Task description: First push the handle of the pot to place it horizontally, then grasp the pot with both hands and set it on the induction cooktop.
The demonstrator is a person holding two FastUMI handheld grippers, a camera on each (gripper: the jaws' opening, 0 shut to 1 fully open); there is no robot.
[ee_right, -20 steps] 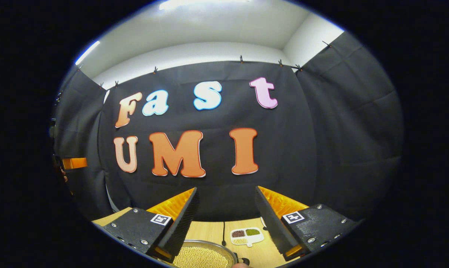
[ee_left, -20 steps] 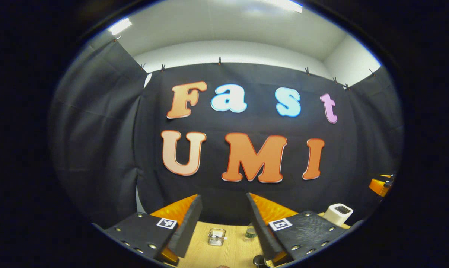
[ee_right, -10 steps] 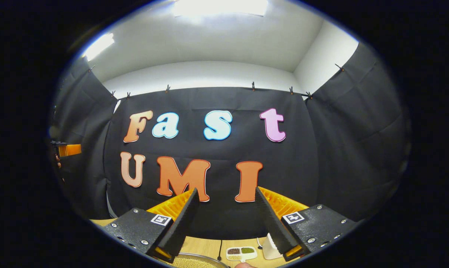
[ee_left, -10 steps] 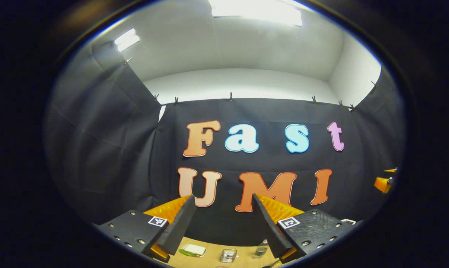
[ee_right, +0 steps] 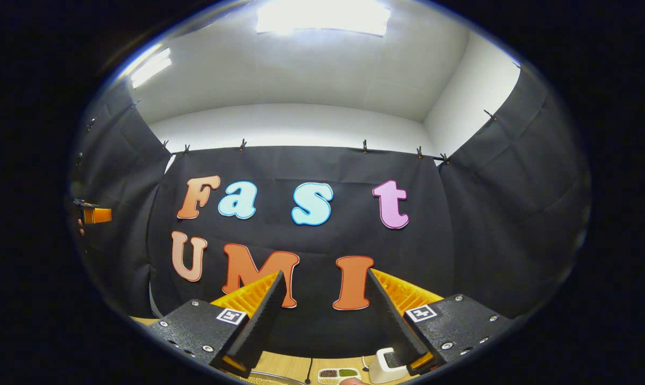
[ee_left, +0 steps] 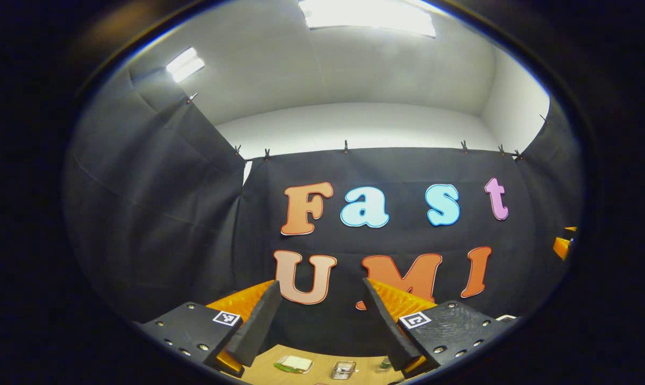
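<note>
Both tools point up at the wall: left tool and right tool gape wide, holding nothing, above the surface.

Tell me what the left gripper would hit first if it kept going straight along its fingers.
Most likely the black cloth wall. The left gripper is open, nothing between its fingers, and points above the wooden table at the cloth behind it. Depth is hard to judge.

A small glass box and a flat dish are seen near the desk's far edge.
</note>
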